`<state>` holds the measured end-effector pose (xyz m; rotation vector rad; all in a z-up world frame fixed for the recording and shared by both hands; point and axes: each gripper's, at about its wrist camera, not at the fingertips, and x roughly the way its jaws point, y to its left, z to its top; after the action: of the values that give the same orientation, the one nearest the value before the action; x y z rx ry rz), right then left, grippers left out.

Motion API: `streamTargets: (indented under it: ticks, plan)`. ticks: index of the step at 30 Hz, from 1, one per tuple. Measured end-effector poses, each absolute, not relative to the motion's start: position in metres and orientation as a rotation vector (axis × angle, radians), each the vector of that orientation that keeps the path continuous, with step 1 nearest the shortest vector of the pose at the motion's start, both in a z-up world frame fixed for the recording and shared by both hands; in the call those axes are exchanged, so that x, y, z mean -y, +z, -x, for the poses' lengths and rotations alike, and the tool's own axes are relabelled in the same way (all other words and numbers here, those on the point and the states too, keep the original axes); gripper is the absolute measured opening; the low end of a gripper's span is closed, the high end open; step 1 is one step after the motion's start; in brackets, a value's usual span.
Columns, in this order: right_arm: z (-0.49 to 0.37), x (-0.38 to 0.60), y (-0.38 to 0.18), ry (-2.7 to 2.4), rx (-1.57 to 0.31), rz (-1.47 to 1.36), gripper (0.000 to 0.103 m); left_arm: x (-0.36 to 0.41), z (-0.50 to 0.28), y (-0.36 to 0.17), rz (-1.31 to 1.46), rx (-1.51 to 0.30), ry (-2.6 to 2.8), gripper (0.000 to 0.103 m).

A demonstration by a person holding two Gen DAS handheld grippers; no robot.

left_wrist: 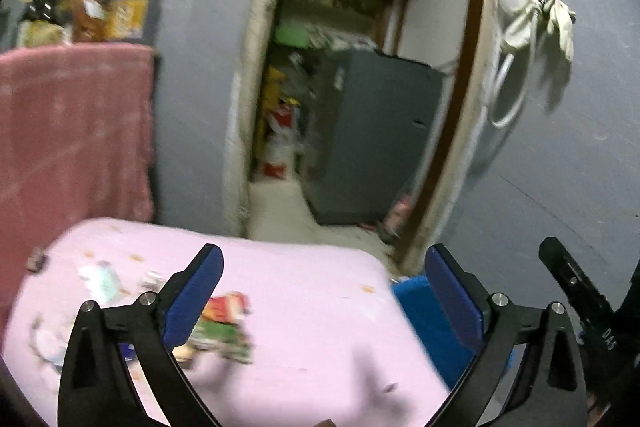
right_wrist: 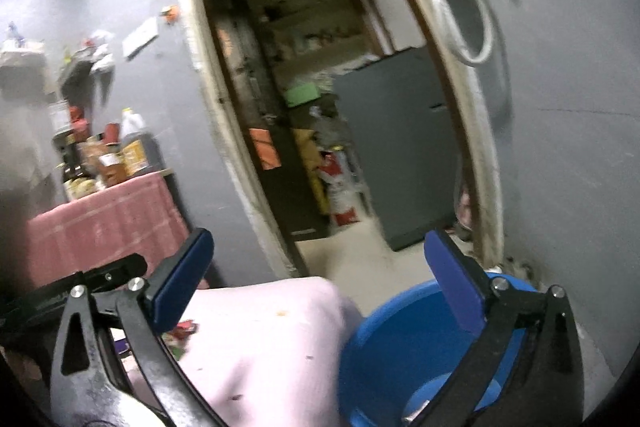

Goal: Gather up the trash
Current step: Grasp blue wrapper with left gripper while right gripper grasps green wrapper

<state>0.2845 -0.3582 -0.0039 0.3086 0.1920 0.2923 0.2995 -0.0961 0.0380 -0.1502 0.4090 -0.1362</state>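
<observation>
Left wrist view shows your left gripper (left_wrist: 324, 287) with its blue-padded jaws spread wide and nothing between them, held above the pale pink cloth-covered table (left_wrist: 312, 311). Scattered on that cloth lie the crumpled wrappers (left_wrist: 224, 327): a red and green printed packet just beside the left jaw, and paler scraps of paper (left_wrist: 102, 279) further left. All look thin, light and creased, so they will slide or fold instead of resisting.

Your right gripper (right_wrist: 320, 271) is likewise wide apart and empty, poised over the round blue plastic tub (right_wrist: 400, 339), which sits just beside the table's edge. It has smooth, rigid walls, and something pale lies at its bottom, too blurred to name.

Judging from this, the next pick is a wrapper on the cloth. Bring the left jaws down astride the red and green packet, press lightly so the soft cloth does not bunch into the grip, and pinch across a crease where the material is stiffer. Keep the right gripper clear of the tub's mouth.
</observation>
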Motion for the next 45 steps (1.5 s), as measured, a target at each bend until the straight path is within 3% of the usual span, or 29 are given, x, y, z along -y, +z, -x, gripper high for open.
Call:
streamTargets:
  ticks: [14,32,37,45]
  plan:
    - [-0.285,0.271,-0.006,0.452,-0.251,-0.191,0.103,0.018,-0.239,0.021,0.065,-0.376,0.047,0.1]
    - [-0.319,0.185,-0.049,0.584,-0.577,0.04,0.102,-0.048,-0.254,-0.039,0.141,-0.67,0.145,0.1]
    - [-0.334,0.164,-0.063,0.635,-0.7,0.097,0.082,-0.057,-0.265,-0.046,0.179,-0.728,0.095,0.099]
    - [-0.346,0.133,-0.078,0.709,-0.837,0.199,0.068,-0.054,-0.277,-0.052,0.123,-0.784,0.014,0.095]
